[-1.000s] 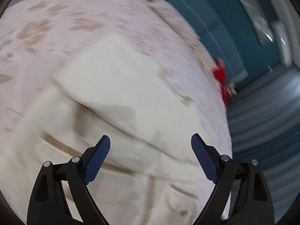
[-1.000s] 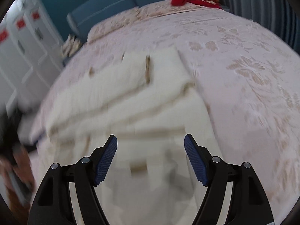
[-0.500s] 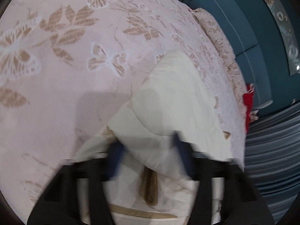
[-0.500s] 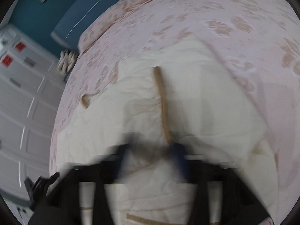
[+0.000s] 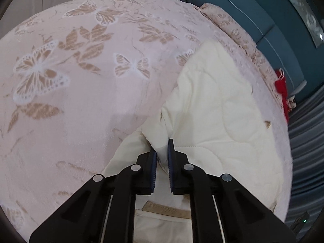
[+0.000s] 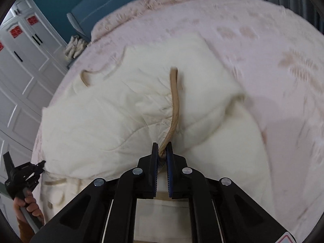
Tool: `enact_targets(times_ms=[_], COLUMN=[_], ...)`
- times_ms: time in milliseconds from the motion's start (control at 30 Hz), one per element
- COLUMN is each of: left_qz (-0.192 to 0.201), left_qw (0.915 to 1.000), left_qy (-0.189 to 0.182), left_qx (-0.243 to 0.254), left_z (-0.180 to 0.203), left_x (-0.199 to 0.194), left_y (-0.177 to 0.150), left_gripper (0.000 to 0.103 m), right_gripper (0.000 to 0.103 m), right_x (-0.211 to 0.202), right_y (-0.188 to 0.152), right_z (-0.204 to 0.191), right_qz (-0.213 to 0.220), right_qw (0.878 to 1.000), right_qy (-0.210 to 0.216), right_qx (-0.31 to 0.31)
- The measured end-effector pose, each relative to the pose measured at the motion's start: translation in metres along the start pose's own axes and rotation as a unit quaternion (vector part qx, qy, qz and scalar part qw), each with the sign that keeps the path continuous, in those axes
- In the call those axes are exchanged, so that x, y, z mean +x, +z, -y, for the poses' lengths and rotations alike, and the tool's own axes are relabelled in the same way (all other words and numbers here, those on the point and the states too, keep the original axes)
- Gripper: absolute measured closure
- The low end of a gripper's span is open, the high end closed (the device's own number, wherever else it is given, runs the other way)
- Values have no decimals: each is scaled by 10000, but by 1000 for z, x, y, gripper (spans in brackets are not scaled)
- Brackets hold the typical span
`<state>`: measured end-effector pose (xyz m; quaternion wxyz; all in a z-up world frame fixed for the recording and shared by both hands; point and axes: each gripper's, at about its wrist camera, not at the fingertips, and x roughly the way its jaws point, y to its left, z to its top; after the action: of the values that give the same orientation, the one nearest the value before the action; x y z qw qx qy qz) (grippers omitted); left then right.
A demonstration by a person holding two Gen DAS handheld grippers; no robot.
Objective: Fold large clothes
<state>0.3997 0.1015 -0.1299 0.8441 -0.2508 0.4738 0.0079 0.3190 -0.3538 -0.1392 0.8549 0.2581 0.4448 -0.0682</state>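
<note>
A large cream quilted garment [image 5: 212, 109] with tan trim lies on a pink bedspread [image 5: 81, 81]. My left gripper [image 5: 161, 148] is shut on a fold of its cream fabric at its near left edge. In the right wrist view the same garment [image 6: 125, 121] spreads across the bed. My right gripper [image 6: 162, 150] is shut on the garment where a tan trim strip [image 6: 175, 105] runs into the jaws. The left gripper [image 6: 24, 174] shows at the far left of that view, held in a hand.
The bedspread [image 6: 273, 60] has a butterfly and leaf pattern. A red item [image 5: 281, 85] lies at the far end near a blue headboard [image 5: 253, 16]. White wardrobe doors [image 6: 22, 56] stand left of the bed. Folded pale cloths [image 6: 75, 46] lie beside it.
Both grippers went from wide open above the garment to shut on its fabric. Both views moved down close to the near edge of the garment.
</note>
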Motion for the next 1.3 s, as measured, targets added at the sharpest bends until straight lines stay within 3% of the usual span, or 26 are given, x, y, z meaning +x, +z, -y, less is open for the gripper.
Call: enact_targets(times_ms=[200, 267, 333, 400, 467, 533, 600, 667, 833, 933, 1300], left_qz=[95, 121, 236, 616, 874, 840, 736, 536, -2, 54, 393], left_qw=[9978, 9956, 9922, 9864, 9827, 9831, 9814, 9770, 9725, 9716, 9664], left_qy=[373, 534, 703, 775, 742, 427, 274, 419, 728, 790, 789], left_qx=[545, 755, 1000, 1311, 1456, 1569, 1753, 2020, 2214, 2228, 2413], left_z=[10, 16, 22, 32, 44, 67, 92, 108, 108, 101, 97], left_x=[10, 3, -19, -56, -77, -83, -69, -43, 12, 21, 17], left_y=[-11, -11, -10, -9, -6, 1, 2, -6, -39, -53, -69], left_gripper=[91, 86, 85, 84, 76, 76, 76, 76, 76, 76, 76], right_gripper=[98, 87, 82, 82, 79, 80, 81, 81, 84, 89, 90], right_x=[8, -3, -32, -61, -77, -70, -56, -32, 20, 30, 28], right_y=[-8, -6, -5, -3, 2, 10, 12, 10, -13, -26, -34], right_z=[-3, -2, -10, -23, -41, -65, -85, -101, -95, -86, -77], right_qz=[-46, -92, 217, 672, 931, 853, 791, 566, -48, 11, 163], right_qw=[9997, 9994, 9980, 9942, 9915, 9908, 9887, 9860, 9860, 9849, 9868], right_qy=[-178, -322, -564, -712, -649, -461, -369, -389, -496, -516, -356], right_qx=[-159, -100, -190, -433, -643, -943, -1222, -1519, -1589, -1653, -1570])
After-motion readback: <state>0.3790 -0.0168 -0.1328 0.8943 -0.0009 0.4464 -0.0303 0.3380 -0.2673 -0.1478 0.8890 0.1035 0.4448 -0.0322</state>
